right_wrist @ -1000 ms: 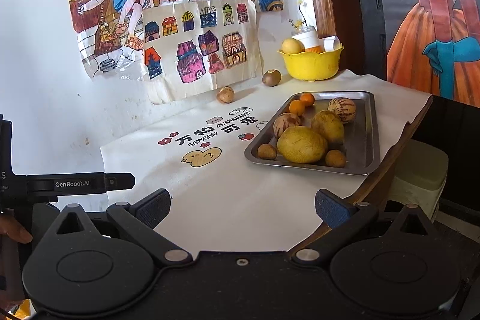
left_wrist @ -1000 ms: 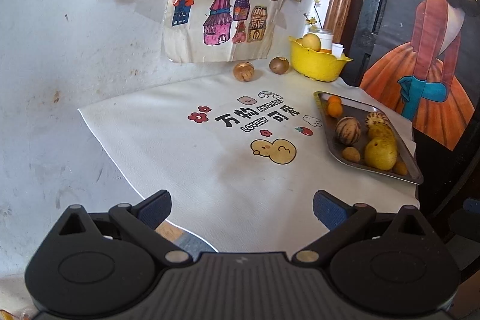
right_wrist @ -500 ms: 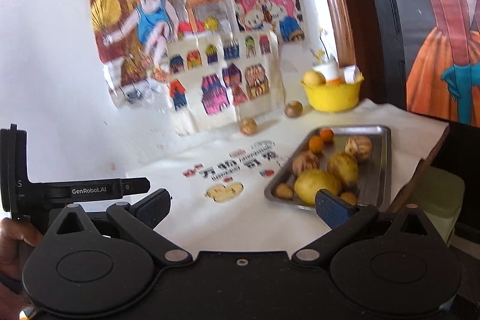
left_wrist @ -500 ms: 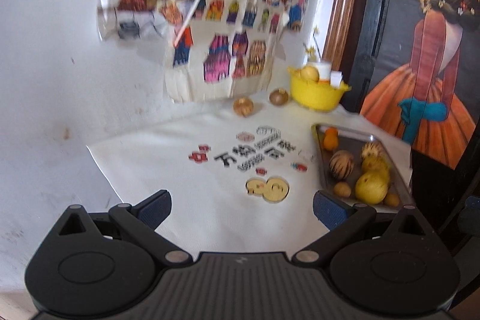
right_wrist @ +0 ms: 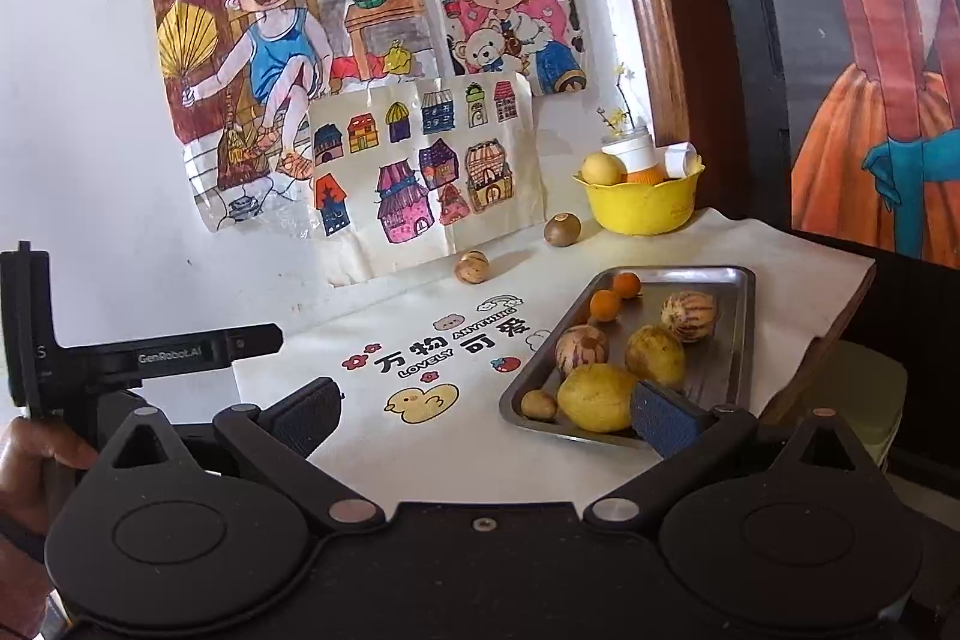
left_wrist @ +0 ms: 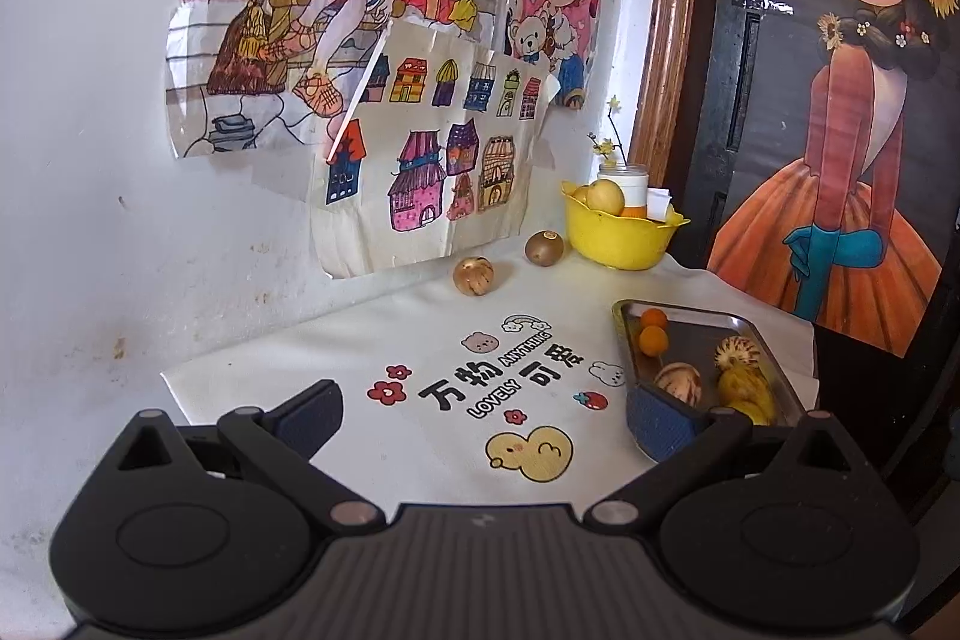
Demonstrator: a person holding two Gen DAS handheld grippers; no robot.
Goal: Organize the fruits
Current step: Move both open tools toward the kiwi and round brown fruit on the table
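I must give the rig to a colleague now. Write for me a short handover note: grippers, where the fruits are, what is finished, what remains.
Left gripper: open, empty, above the cloth.
Right gripper: open, empty, near the front of the metal tray.
Tray holds two small oranges, two striped melons, two yellow fruits and a small brown one.
Yellow bowl by the wall holds one yellow fruit and other items.
Two brown fruits lie loose on the cloth near the wall.
Done: nothing gripped yet. Left: the sorting, probably the loose fruits first.
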